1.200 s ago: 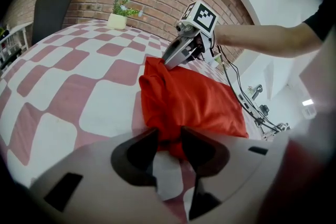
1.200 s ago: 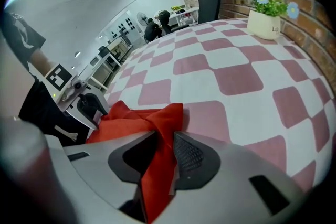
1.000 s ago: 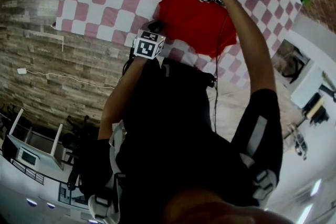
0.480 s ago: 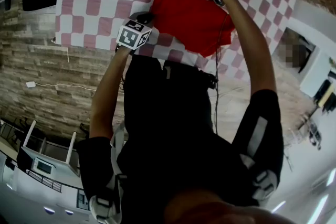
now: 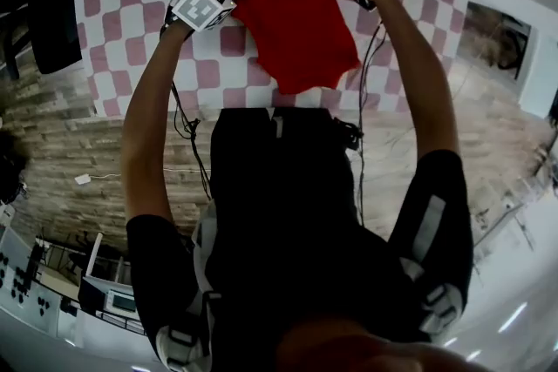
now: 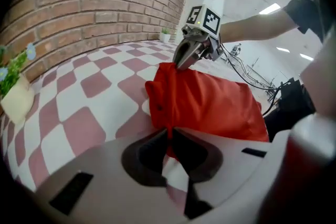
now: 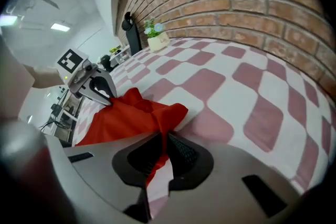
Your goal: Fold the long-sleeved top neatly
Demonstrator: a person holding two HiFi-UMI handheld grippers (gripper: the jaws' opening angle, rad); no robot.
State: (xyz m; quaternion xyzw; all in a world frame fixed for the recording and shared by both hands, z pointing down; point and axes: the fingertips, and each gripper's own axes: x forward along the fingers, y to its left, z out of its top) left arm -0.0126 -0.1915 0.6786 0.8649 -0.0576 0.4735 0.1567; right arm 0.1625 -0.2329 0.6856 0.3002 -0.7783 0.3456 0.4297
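The red top [image 5: 296, 22] lies as a part-folded bundle in the middle of the checked table [image 5: 131, 30], its near end close to the table's near edge. The left gripper [image 6: 170, 135] and the right gripper [image 7: 164, 140] each hold one far corner of it. Both sets of jaws have just been closing and now pinch a thin ridge of red cloth, so the far edge runs taut between them.

The step in hand is probably moving this edge to set the next fold. The grips are the weak spot. Each has only a small bite of cloth at the very corner, and a firm pull could draw it out, dropping that side and skewing the fold. The bundle looks several layers thick, and I cannot tell whether the jaws hold every layer; any left out would lag and bunch. Uneven travel of the two hands would twist the edge. Dragging toward the person could slide the near end off the near edge. The cable [image 5: 377, 39] by the right arm hangs close enough to snag.
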